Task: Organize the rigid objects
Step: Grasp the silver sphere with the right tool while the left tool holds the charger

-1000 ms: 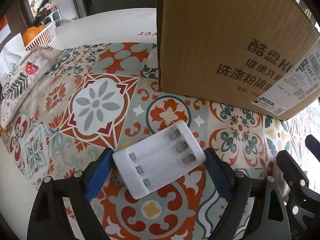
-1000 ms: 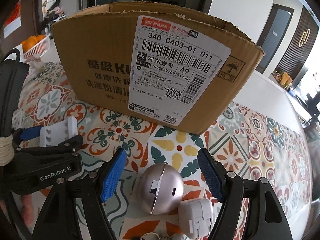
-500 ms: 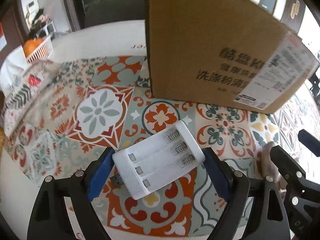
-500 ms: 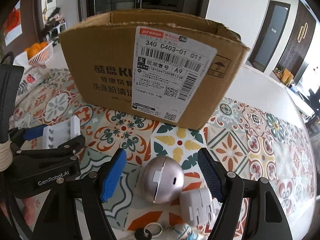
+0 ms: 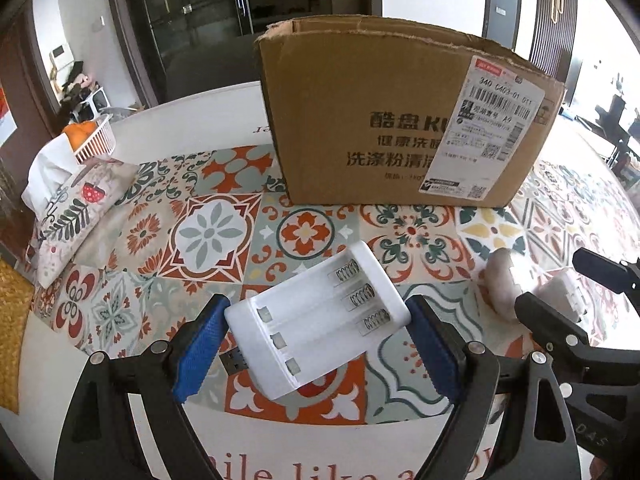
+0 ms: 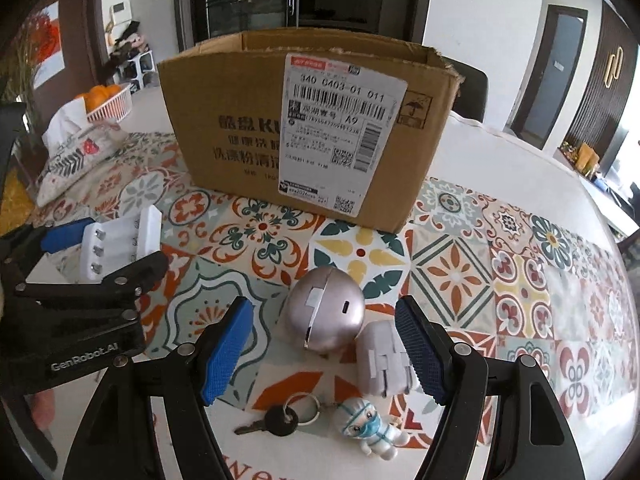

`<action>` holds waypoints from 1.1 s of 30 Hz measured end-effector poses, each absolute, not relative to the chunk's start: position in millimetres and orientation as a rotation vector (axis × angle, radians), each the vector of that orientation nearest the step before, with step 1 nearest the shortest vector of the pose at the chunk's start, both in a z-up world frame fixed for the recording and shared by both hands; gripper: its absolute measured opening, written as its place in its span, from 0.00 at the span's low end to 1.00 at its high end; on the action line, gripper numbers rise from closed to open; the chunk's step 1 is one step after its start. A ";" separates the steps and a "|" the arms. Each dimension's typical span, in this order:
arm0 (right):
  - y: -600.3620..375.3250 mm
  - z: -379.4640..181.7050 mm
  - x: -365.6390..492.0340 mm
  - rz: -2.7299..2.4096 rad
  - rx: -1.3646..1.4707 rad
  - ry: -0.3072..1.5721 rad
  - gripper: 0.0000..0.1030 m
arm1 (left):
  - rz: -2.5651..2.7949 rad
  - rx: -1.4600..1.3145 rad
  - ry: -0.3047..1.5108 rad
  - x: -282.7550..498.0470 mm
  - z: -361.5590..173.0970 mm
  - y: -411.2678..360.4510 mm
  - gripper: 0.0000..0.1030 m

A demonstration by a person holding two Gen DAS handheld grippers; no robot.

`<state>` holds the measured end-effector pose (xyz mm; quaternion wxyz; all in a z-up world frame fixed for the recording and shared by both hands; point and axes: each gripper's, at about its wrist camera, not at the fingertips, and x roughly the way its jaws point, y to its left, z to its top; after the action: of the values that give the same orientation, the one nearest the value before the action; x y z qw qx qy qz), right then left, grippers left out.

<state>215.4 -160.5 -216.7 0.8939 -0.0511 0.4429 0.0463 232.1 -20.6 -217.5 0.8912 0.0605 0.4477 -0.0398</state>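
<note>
My left gripper [image 5: 316, 340] is shut on a white battery charger [image 5: 320, 320] and holds it above the patterned mat; it also shows in the right wrist view [image 6: 120, 244]. An open cardboard box [image 5: 404, 128] stands behind it, also in the right wrist view [image 6: 312, 128]. My right gripper [image 6: 324, 348] is open and empty, its fingers either side of a silver ball-shaped object [image 6: 326, 314] and a white plug adapter [image 6: 384, 358]. A key with a small figurine keyring [image 6: 320, 424] lies nearer the table's front edge.
A patterned tissue pouch [image 5: 72, 208] and a white basket of oranges [image 5: 92, 140] sit at the far left. The round white table [image 5: 208, 108] carries the tiled mat [image 6: 500, 264]. My right gripper's black frame [image 5: 568, 332] shows low right in the left wrist view.
Both grippers have risen and drawn back from the box, so its open top now shows. The left gripper still holds the charger. The right gripper stays open.
</note>
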 end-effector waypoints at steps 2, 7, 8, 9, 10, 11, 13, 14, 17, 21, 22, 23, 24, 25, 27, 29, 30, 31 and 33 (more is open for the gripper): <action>-156.5 -222.1 219.9 0.099 -0.127 0.930 0.71 | -0.073 0.140 0.928 233.9 -222.3 -16.5 0.86; -143.5 -231.9 236.0 0.112 -0.177 0.966 0.71 | -0.039 0.147 0.931 242.2 -227.4 -6.9 0.86; -141.2 -233.8 239.2 0.109 -0.188 0.975 0.71 | -0.035 0.144 0.930 243.3 -227.7 -4.8 0.86; -139.9 -235.9 242.4 0.109 -0.194 0.985 0.71 | -0.027 0.142 0.925 245.2 -227.0 -3.0 0.86; -138.8 -238.2 246.2 0.109 -0.195 1.002 0.71 | -0.021 0.146 0.920 246.5 -226.5 -2.1 0.86; -138.2 -240.2 249.6 0.109 -0.196 1.016 0.71 | -0.019 0.149 0.916 247.5 -226.3 -1.6 0.86; -138.6 -244.2 254.6 0.112 -0.188 1.036 0.71 | -0.017 0.147 0.910 249.9 -225.3 -1.4 0.86; -139.5 -246.5 257.3 0.113 -0.180 1.047 0.71 | -0.018 0.146 0.909 250.7 -225.5 -1.5 0.86; -144.4 -251.0 261.7 0.099 -0.172 1.061 0.70 | -0.019 0.149 0.900 252.6 -225.2 -3.5 0.86; -146.8 -255.9 265.2 0.087 -0.189 1.073 0.63 | -0.028 0.155 0.900 255.7 -226.9 -6.8 0.86; -146.8 -257.5 266.7 0.089 -0.191 1.077 0.62 | -0.029 0.156 0.902 256.5 -227.5 -7.0 0.86; -147.5 -259.5 268.1 0.088 -0.189 1.087 0.58 | -0.029 0.155 0.903 256.9 -227.7 -6.9 0.86; -147.8 -260.1 269.6 0.095 -0.180 1.089 0.54 | -0.028 0.155 0.905 257.4 -228.0 -6.9 0.86; -147.8 -260.5 270.0 0.105 -0.172 1.088 0.51 | -0.030 0.151 0.907 257.5 -228.0 -6.7 0.86; -146.2 -261.4 269.4 0.104 -0.176 1.085 0.51 | -0.028 0.148 0.910 257.8 -228.2 -6.2 0.86; -146.5 -261.8 269.9 0.102 -0.169 1.081 0.51 | -0.026 0.155 0.911 257.4 -228.2 -6.1 0.86; -146.4 -261.5 269.5 0.103 -0.166 1.079 0.51 | -0.026 0.156 0.910 256.8 -227.3 -6.0 0.86; -145.7 -260.8 269.8 0.102 -0.161 1.079 0.51 | -0.027 0.157 0.909 256.2 -225.9 -6.0 0.86; -145.0 -256.3 266.8 0.106 -0.152 1.075 0.51 | -0.028 0.159 0.903 254.6 -222.0 -5.8 0.86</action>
<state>266.8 -145.0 -256.3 0.8548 -0.0723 0.5113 0.0505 254.6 -5.8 -222.0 0.8967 0.0767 0.4358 -0.0134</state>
